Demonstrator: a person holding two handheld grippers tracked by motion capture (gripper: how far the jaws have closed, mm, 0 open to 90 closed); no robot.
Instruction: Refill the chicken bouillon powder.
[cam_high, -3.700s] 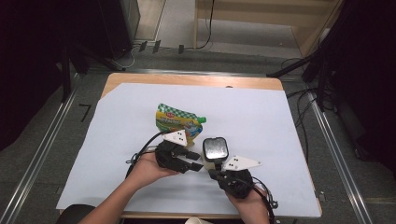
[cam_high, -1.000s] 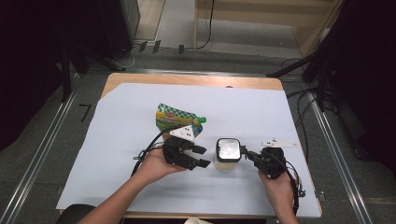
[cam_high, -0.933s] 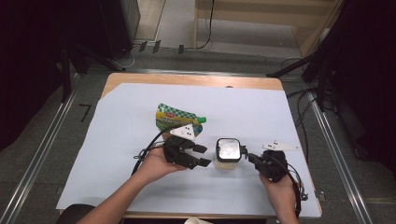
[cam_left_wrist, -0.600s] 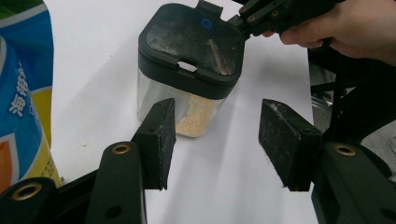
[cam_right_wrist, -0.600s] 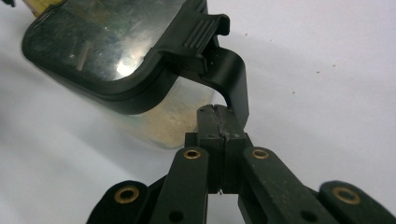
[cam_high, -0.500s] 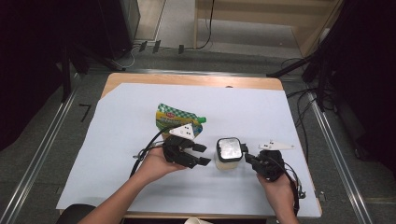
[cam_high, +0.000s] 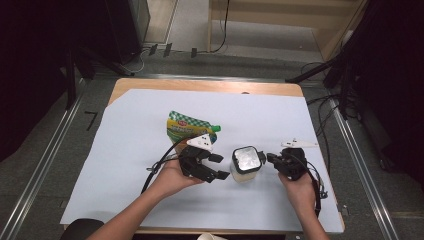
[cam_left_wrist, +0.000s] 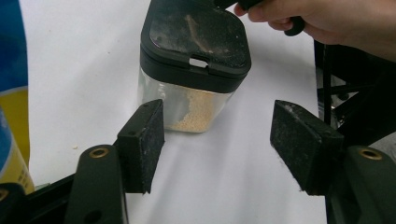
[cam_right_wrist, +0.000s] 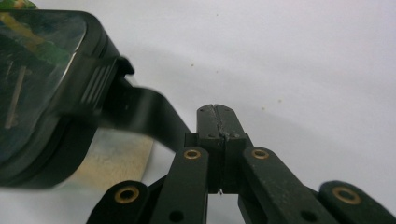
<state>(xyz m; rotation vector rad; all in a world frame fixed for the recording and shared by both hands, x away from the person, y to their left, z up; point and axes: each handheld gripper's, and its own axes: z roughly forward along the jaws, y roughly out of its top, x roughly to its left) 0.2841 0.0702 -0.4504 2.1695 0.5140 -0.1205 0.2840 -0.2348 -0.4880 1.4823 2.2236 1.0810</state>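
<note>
A small clear jar (cam_high: 245, 164) with a black lid and pale granules inside stands on the white sheet between my two grippers. My left gripper (cam_high: 221, 166) lies to its left and points at it. In the left gripper view its jaws (cam_left_wrist: 217, 116) have just been opening; they stand wide, with the jar (cam_left_wrist: 194, 60) ahead of the pads and nothing between them. My right gripper (cam_high: 270, 158) is shut, its tips close to the jar's right side. In the right gripper view the shut tips (cam_right_wrist: 217, 109) sit beside the lid's black tab (cam_right_wrist: 116, 93); I cannot tell whether they touch it.
A green and yellow spouted pouch (cam_high: 188, 127) lies flat behind the left gripper. The white sheet (cam_high: 140, 125) covers most of the wooden table (cam_high: 200, 85). Cables trail from both grippers toward the front edge.
The right hand has come round from in front of the jar to its right side. The left jaws stand wider than half a second ago. The jar has barely shifted.
</note>
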